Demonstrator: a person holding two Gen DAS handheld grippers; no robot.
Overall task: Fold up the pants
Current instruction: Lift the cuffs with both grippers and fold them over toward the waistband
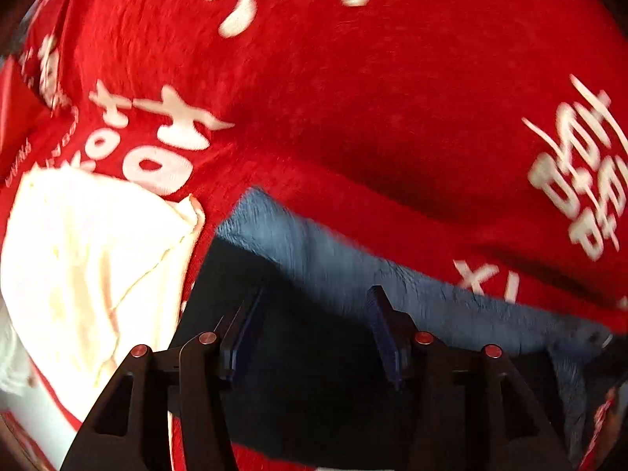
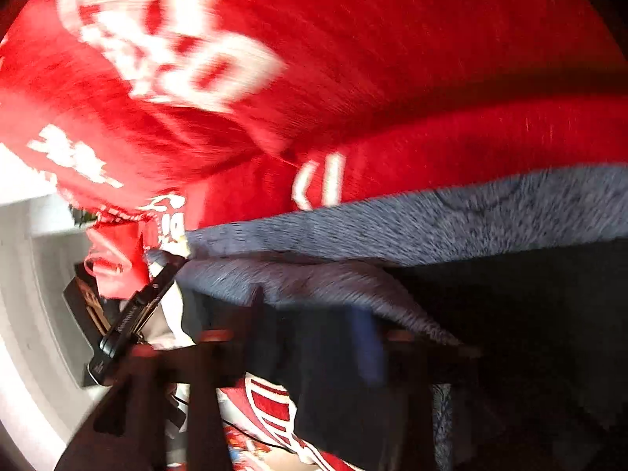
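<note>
Pants (image 1: 314, 373) lie right under the left gripper (image 1: 318, 314), dark cloth spanning the gap between its fingers, on the red printed cloth (image 1: 353, 98). Right-wrist view: pants (image 2: 510, 333) sit under and beyond the right gripper (image 2: 310, 314), again on the red cloth (image 2: 431, 59). Dark outer fabric, fuzzy grey-blue lining (image 1: 333, 243) turned out along the edge nearest the red cloth. A white garment (image 1: 86, 255) lies left of the pants. Both grippers' jaws stand apart, not pinching; pants between them, contact unclear, right view blurred.
</note>
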